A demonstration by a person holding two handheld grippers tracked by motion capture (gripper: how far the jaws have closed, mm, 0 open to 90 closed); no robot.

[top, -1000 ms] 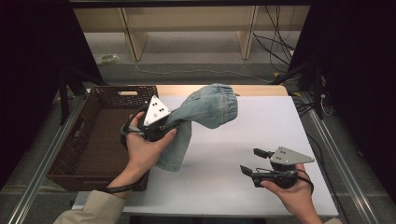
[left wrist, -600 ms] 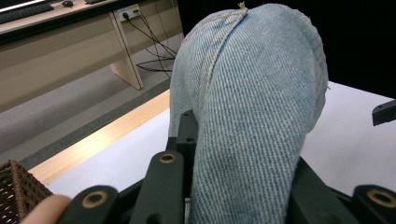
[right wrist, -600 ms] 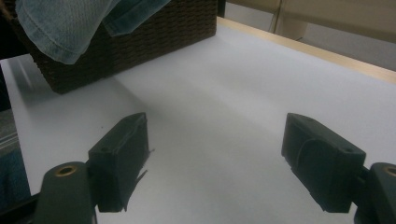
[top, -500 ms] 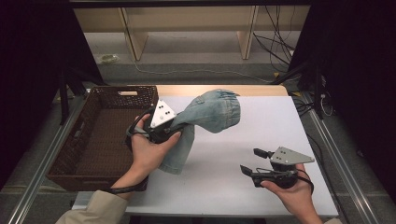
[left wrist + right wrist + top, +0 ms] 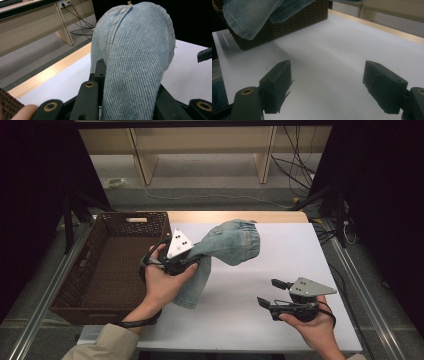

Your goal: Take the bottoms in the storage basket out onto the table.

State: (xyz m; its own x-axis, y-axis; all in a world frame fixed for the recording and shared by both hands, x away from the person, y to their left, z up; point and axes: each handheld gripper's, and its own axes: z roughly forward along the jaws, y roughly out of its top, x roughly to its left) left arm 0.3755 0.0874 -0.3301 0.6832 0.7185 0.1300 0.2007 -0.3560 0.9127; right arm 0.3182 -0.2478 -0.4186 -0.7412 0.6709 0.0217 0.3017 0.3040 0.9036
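Jeans (image 5: 227, 245) hang mid-frame, clamped in the left gripper (image 5: 186, 262) beside the basket (image 5: 95, 270); lower right, the right gripper (image 5: 270, 295) waits, jaws spread, empty.

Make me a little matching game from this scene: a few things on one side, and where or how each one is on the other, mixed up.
Things:
1. jeans
2. wicker basket
3. right gripper
4. left gripper

States:
A. jaws apart, nothing between them, above the white table
B. dark brown, at the table's left edge, nothing inside it
C. pale blue, lifted off the table and hanging down
D. clamped on denim

Pairs: 1-C, 2-B, 3-A, 4-D
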